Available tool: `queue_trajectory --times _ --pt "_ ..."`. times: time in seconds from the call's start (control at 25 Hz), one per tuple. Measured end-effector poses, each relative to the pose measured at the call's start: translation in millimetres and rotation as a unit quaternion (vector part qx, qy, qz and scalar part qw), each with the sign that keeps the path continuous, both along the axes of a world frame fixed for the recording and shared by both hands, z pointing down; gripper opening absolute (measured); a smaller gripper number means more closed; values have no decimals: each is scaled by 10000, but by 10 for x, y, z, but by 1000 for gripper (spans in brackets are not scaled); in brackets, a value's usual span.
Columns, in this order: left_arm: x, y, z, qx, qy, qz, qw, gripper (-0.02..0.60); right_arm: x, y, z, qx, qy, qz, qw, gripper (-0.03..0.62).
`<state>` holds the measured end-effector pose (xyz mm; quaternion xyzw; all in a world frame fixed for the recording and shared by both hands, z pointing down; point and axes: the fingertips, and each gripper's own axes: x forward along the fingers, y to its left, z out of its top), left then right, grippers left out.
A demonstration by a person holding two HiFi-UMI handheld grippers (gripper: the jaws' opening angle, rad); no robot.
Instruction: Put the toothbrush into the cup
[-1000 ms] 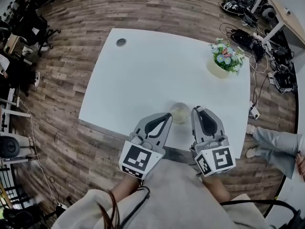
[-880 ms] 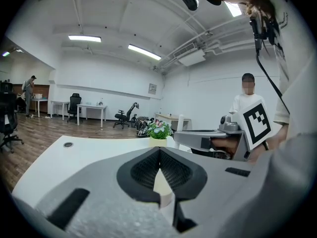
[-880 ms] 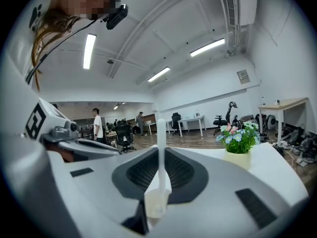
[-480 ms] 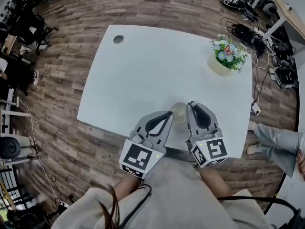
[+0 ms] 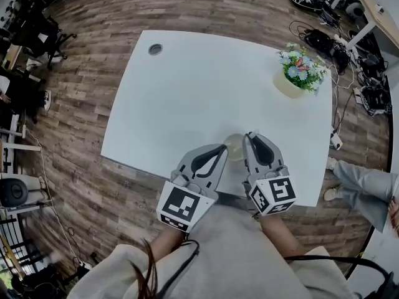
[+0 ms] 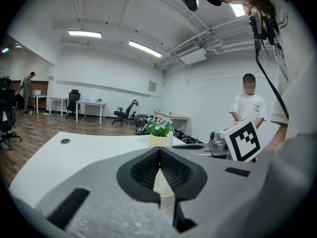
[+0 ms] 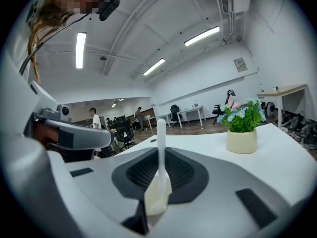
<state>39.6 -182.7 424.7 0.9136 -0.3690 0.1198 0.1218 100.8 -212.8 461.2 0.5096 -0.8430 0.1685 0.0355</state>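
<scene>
Right gripper view: toothbrush (image 7: pixel 160 133) clamped upright in right claw (image 7: pixel 159 157).

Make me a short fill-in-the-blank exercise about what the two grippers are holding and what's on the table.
1. The right gripper is shut on a thin white ___.
2. The left gripper is shut on the pale ___ near the table's front edge.
3. The flower pot stands at a far corner of the white ___.

Missing words: toothbrush; cup; table.
</scene>
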Motion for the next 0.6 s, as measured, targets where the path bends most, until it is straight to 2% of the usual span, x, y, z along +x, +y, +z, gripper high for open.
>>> queue_trajectory --times 0.28,0.4,0.6 --pt "0 13 6 32 9 11 10000 8 -38 15 53 -24 71 -82 9999 53" --pt "2 25 -13 35 20 29 10000 8 -33 20 38 -39 69 -57 10000 97" --pt "25 35 -4 46 36 64 10000 8 34 37 48 -78 70 63 9999 103"
